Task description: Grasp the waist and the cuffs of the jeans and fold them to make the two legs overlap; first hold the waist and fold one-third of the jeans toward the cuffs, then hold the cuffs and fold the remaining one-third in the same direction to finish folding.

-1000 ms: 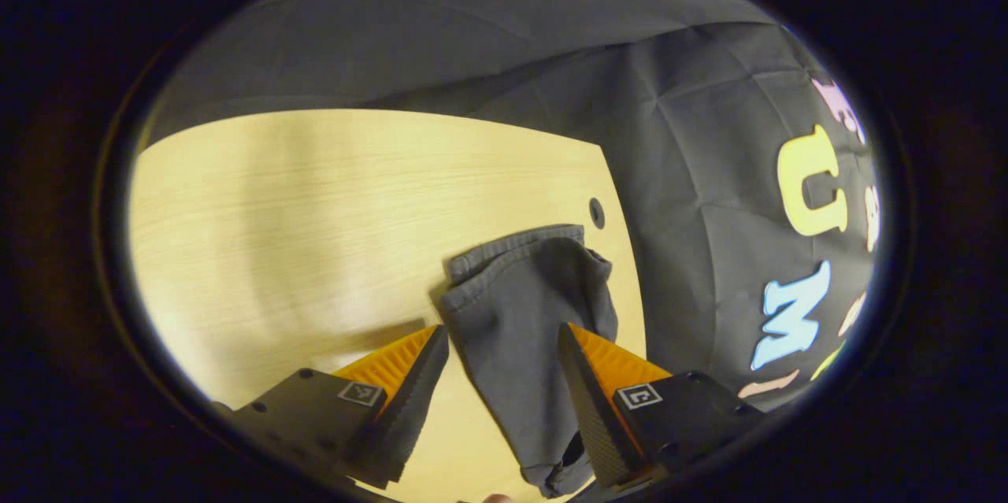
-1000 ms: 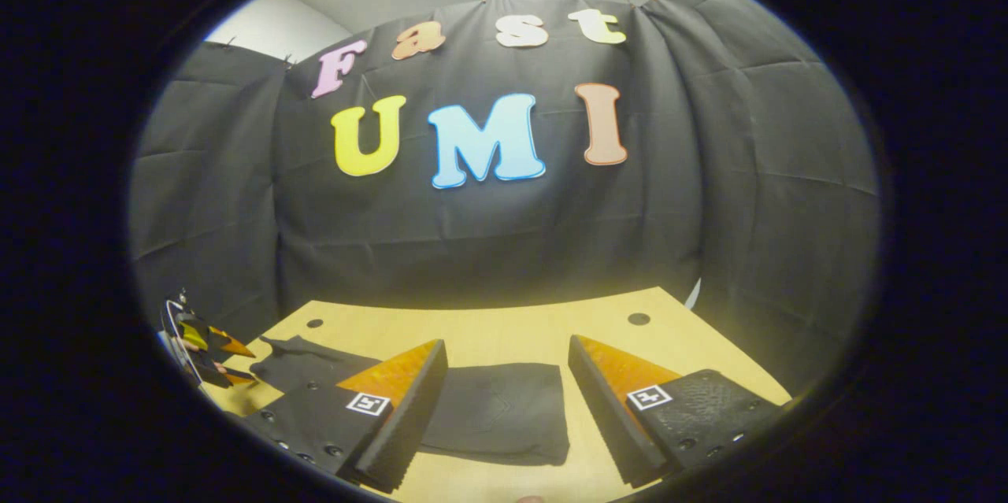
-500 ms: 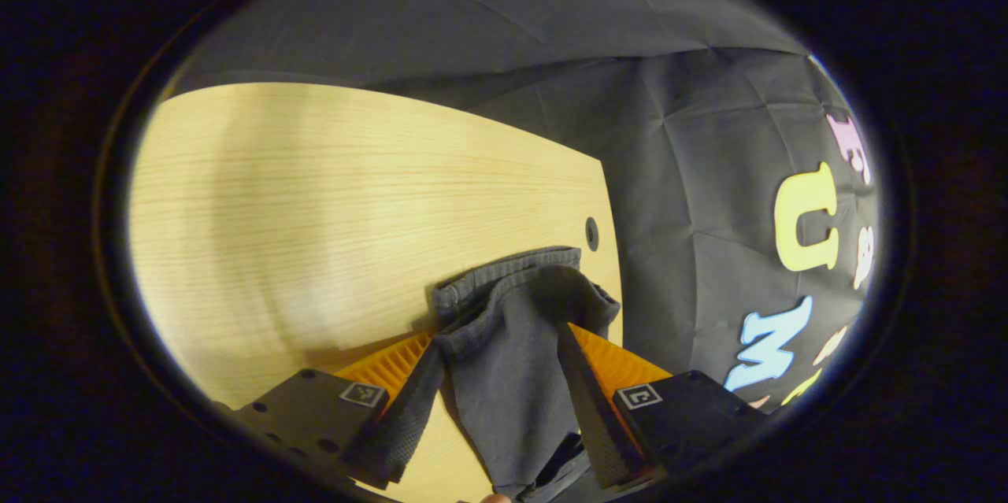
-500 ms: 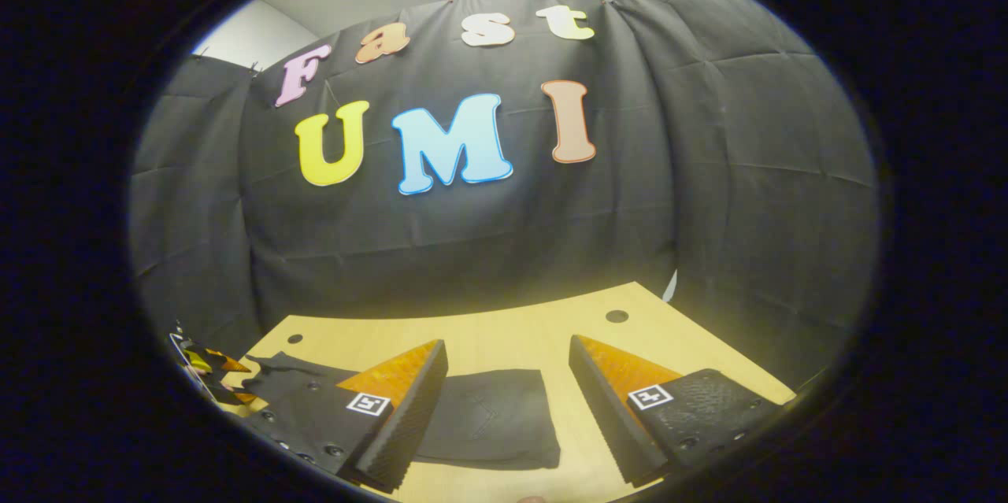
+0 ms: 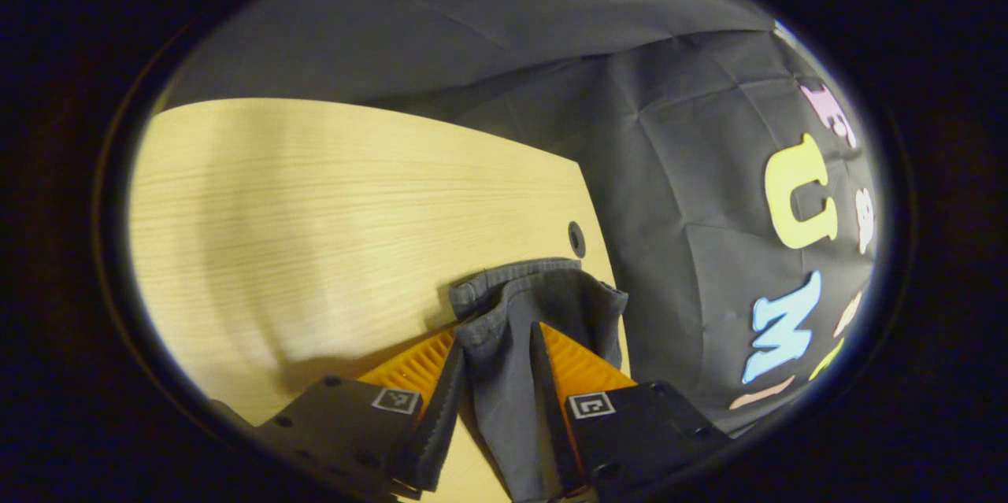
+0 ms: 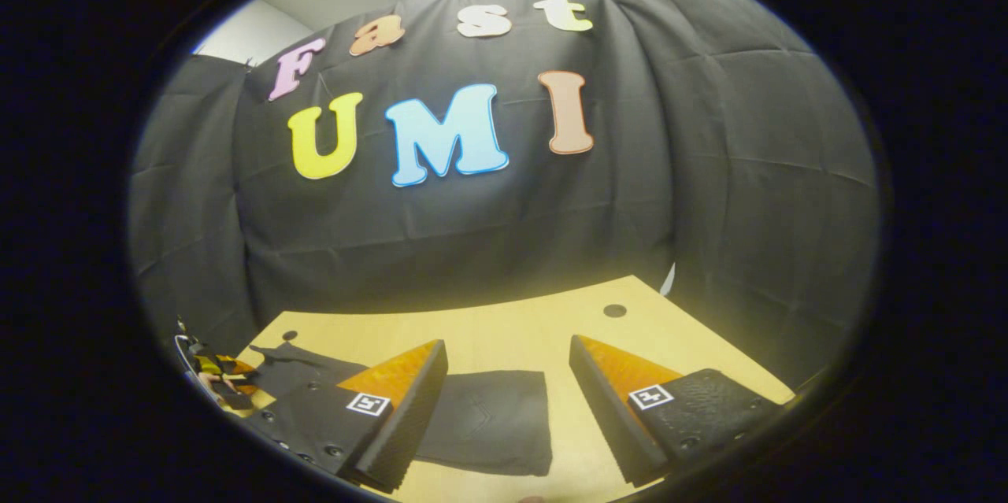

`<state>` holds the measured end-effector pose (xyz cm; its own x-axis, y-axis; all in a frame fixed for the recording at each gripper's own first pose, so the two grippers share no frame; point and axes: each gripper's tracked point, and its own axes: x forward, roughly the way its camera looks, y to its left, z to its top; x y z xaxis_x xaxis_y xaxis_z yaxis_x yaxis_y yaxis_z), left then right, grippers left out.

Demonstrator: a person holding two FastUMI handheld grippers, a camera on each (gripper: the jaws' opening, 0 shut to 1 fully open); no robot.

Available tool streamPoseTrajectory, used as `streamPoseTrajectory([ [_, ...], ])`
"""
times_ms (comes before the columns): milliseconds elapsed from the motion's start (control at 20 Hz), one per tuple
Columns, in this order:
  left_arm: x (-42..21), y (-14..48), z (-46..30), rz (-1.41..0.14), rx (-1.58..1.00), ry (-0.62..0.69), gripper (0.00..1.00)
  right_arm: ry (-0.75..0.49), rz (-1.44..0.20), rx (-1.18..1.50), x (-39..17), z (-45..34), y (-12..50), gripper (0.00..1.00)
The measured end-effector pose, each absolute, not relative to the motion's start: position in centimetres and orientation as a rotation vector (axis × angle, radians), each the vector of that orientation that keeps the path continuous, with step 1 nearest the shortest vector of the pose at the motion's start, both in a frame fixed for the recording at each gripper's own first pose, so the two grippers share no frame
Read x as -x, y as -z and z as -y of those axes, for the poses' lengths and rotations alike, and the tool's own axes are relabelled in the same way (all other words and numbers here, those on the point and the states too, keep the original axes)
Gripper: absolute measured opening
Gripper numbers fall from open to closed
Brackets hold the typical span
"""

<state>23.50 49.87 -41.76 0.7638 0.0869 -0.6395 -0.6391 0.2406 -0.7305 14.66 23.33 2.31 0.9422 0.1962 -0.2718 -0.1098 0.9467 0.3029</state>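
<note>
with the waist third apparently already laid over, working now on the cuff step. left gripper, orange ribbed fingers on a black body, pinching the bunched hem of the dark grey denim jeans near the far edge of the pale wooden table, just beside a small round hole; both fingers seeming to press the cloth, though contact at the right finger not fully clear. right gripper hovering with fingers spread wide and holding nothing, looking over the flat folded part of the jeans lying on the tabletop. seen from there, the left gripper far off at the cuff end. next, judging by the layout: lifting the cuffs and carrying them over onto the folded stack, keeping the hem level, perhaps steadying with the free gripper.
</note>
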Motion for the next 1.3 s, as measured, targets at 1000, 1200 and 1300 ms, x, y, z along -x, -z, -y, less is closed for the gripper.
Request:
streamPoseTrajectory([
  [1000,-28.3,33.9,-47.3,-0.355,1.156,-0.349,0.09,-0.184,-0.359,-0.305,-14.9,-23.8,-1.9,0.94],
  [1200,-29.1,29.2,-44.0,-0.311,1.164,-0.243,0.08,-0.203,-0.345,-0.307,-14.3,-23.8,-2.2,0.93],
  [1300,-29.2,26.6,-41.4,-0.298,1.161,-0.174,0.08,-0.215,-0.333,-0.308,-13.9,-23.8,-2.7,0.93],
])
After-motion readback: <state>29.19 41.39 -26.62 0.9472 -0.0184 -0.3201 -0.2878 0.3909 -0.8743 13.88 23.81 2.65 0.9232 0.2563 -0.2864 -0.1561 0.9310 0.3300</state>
